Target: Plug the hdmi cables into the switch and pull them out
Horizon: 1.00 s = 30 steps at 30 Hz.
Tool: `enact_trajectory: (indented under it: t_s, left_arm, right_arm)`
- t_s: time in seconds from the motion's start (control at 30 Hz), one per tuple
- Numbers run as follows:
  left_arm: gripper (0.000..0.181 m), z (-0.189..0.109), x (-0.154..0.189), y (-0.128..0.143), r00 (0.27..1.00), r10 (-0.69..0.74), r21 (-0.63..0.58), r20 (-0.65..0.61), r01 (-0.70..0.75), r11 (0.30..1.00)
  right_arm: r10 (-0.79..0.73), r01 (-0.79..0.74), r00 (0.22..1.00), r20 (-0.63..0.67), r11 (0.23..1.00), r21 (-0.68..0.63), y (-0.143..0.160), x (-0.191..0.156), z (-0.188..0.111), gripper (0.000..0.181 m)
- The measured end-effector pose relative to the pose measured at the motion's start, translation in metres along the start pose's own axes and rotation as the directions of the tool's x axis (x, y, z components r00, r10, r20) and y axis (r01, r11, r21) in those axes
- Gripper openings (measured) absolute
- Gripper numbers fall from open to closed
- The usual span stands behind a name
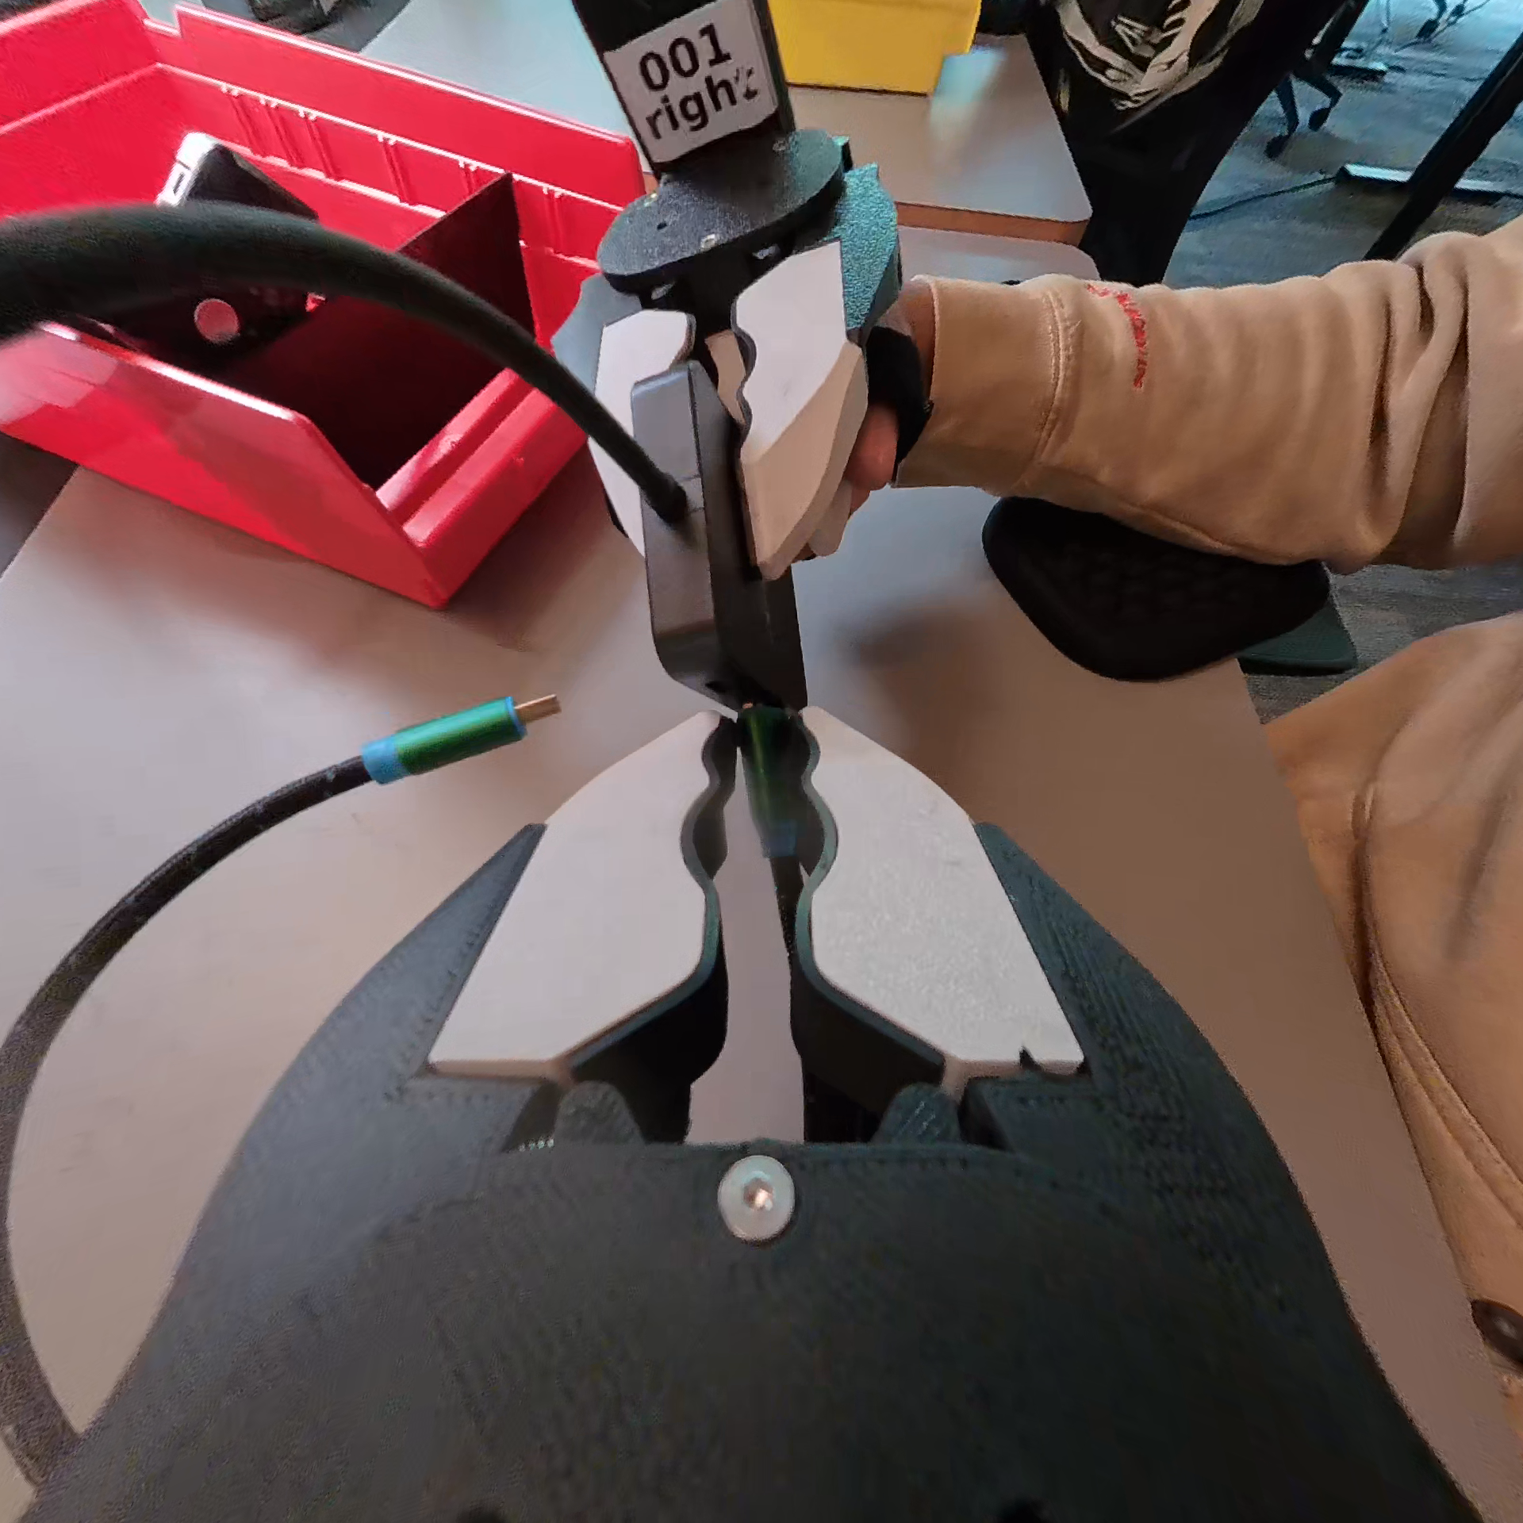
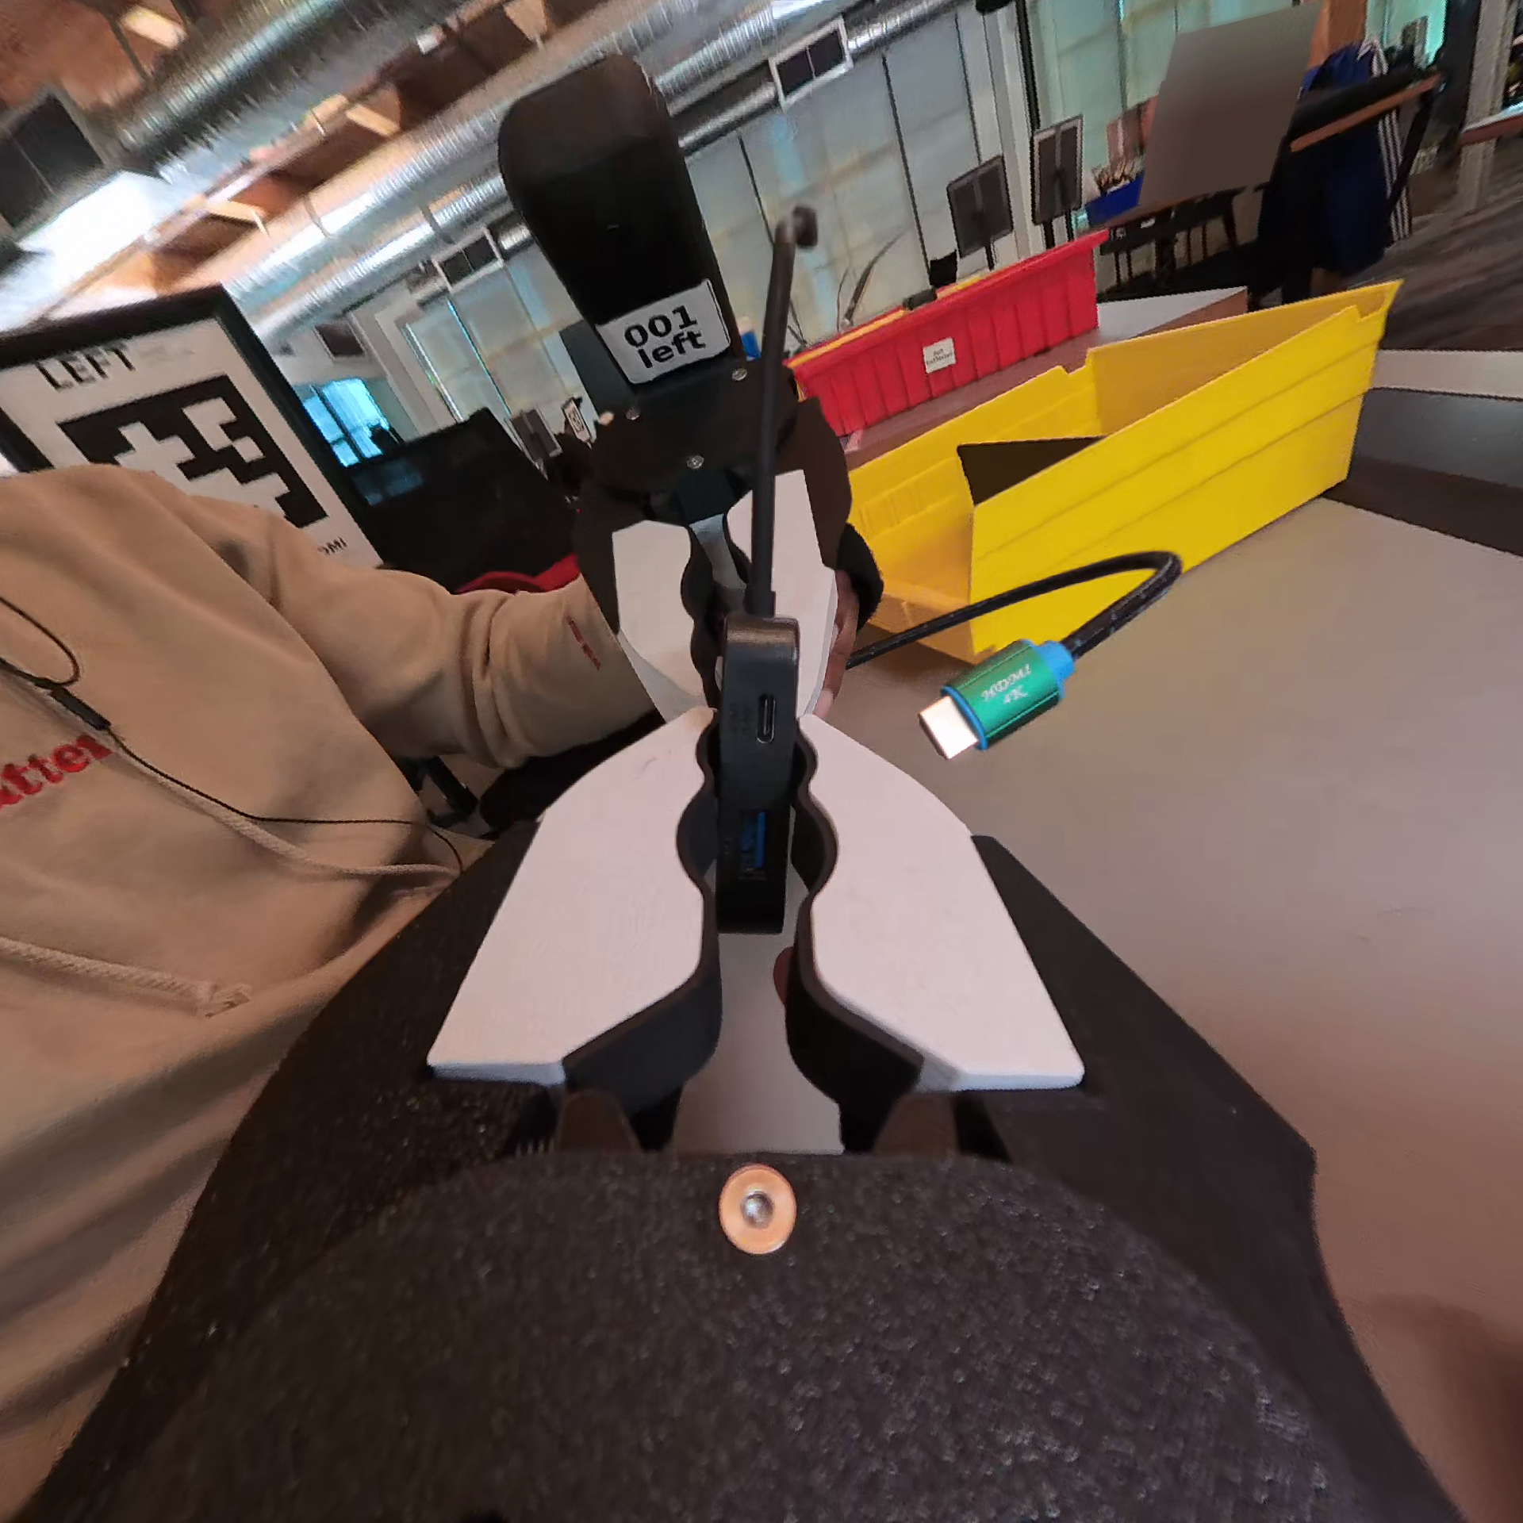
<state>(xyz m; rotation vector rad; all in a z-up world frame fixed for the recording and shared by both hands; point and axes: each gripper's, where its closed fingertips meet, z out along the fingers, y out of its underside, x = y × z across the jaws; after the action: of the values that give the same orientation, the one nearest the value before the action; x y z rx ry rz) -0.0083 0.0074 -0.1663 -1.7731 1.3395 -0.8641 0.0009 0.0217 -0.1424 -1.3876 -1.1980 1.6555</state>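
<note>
My left gripper [image 1: 762,725] is shut on a green HDMI plug [image 1: 762,766], with its black cable running back between the fingers. The plug's tip meets the near end of the black switch [image 1: 700,536]; I cannot tell how deep it sits. My right gripper [image 2: 756,717] is shut on the switch [image 2: 756,791] and holds it edge-on above the table, facing the left gripper. The switch's own black cable [image 1: 247,247] arcs off to the left. A second HDMI cable with a green and blue plug [image 1: 461,733] lies loose on the table; it also shows in the right wrist view [image 2: 997,700].
A red bin [image 1: 288,371] with a dark device in it stands at the left on the grey table [image 1: 247,659]. A yellow bin [image 2: 1154,461] and another red bin [image 2: 948,363] stand behind the loose plug. A person's beige sleeves and a black chair [image 1: 1154,593] are close by. The grippers are tip to tip, or close to it.
</note>
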Motion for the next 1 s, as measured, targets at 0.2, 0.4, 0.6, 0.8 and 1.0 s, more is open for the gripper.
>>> enact_trajectory:
  t_s: [0.2,0.4,0.6,0.8,1.0]
  left_arm:
    - [0.012,-0.006,-0.003,0.01,1.0,0.012,-0.053,0.002,-0.011,0.999]
    - [0.013,0.004,0.004,0.034,0.994,0.109,-0.213,-0.013,-0.109,0.971]
    - [0.012,0.005,0.003,0.04,0.986,0.164,-0.263,0.022,-0.152,0.953]
    - [0.029,-0.026,0.003,0.002,0.991,0.078,-0.05,0.112,-0.073,0.996]
    - [0.03,-0.055,0.02,0.007,0.971,-0.075,0.22,0.229,0.024,0.975]
  right_arm:
    - [-0.084,0.077,0.995,-0.058,0.991,-0.105,0.008,0.002,-0.001,0.015]
    - [-0.136,0.107,0.986,-0.094,0.958,-0.265,0.026,0.002,-0.004,0.039]
    - [-0.184,0.147,0.98,-0.074,0.926,-0.347,0.036,0.0,0.001,0.014]
    - [-0.27,0.225,0.956,-0.118,0.927,-0.299,0.018,-0.002,-0.004,0.014]
    - [-0.37,0.323,0.906,-0.206,0.918,-0.23,-0.026,-0.009,-0.018,0.013]
